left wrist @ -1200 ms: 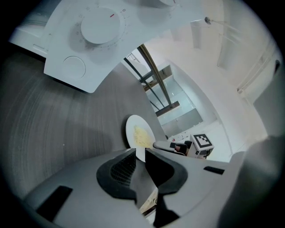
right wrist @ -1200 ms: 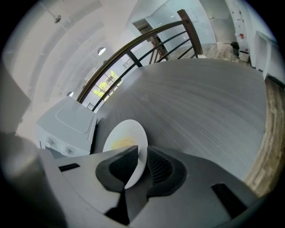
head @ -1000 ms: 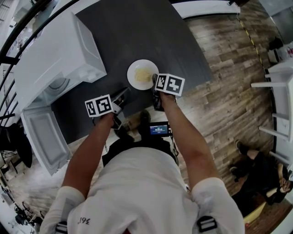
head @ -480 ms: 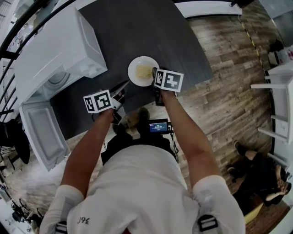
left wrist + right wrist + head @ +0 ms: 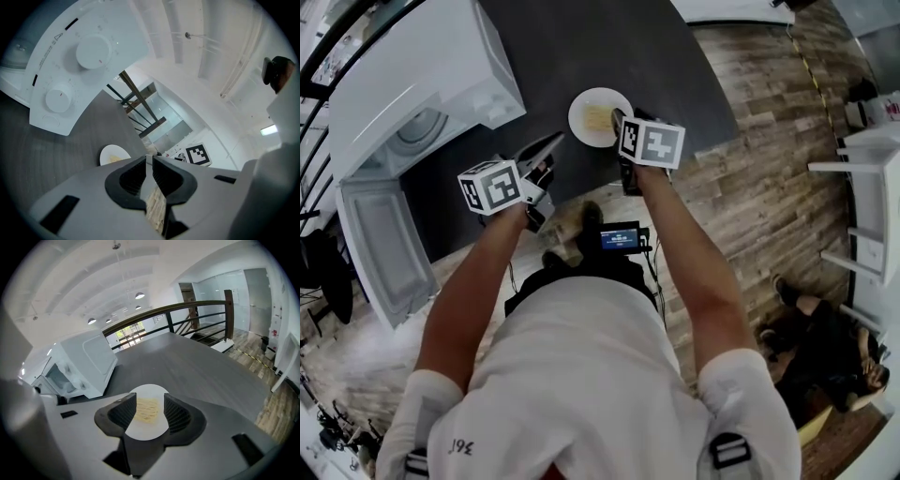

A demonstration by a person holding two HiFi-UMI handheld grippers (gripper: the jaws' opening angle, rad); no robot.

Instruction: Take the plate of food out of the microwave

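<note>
Right gripper view: the right gripper (image 5: pixel 150 395) has its fingers just opened wide, clear of the plate of food (image 5: pixel 146 430) on the counter (image 5: pixel 197 366). The left gripper (image 5: pixel 149 158) has its fingers narrowly parted, empty.

The person is wearing a white short-sleeved shirt (image 5: pixel 581 375) with black buckles (image 5: pixel 727 450) at the shoulders. The left tool (image 5: pixel 551 142) and right tool (image 5: pixel 619 120) are each carrying a white cube (image 5: pixel 494 186) with black square markers, and are showing grey shells and black ribbed pads (image 5: pixel 177 414).
</note>
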